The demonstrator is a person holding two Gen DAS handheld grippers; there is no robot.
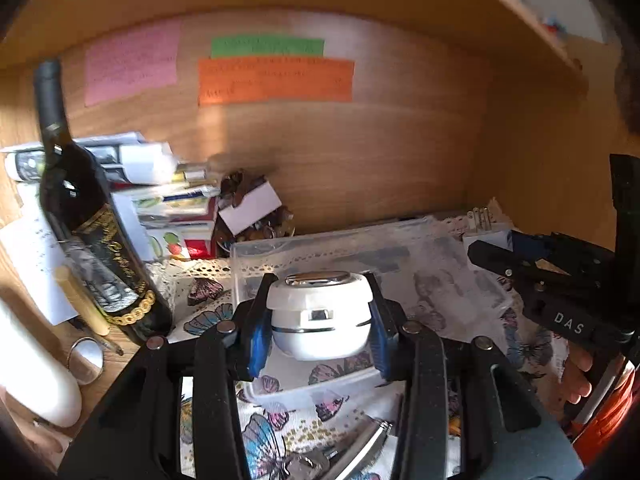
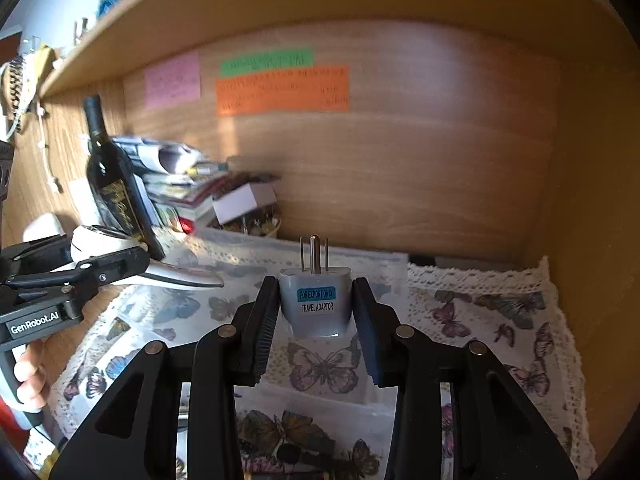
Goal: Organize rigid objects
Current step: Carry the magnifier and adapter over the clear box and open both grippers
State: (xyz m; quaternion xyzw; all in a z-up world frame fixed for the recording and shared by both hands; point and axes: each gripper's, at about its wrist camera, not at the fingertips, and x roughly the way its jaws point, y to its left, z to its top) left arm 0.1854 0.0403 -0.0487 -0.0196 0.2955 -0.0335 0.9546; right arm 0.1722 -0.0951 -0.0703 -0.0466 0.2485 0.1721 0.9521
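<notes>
My left gripper is shut on a white round gadget with a chrome top. I hold it over a clear plastic box that lies on the butterfly cloth. In the right wrist view the left gripper comes in from the left, and the gadget's chrome part tapers out to the right. My right gripper is shut on a grey travel adaptor with its three prongs pointing up, above the clear plastic box. The right gripper and the adaptor also show at the right of the left wrist view.
A dark wine bottle stands at the left in front of a stack of magazines and boxes. A bag of brown bits with a white card leans on the wooden back wall. Coloured notes hang above. Metal items lie near the front.
</notes>
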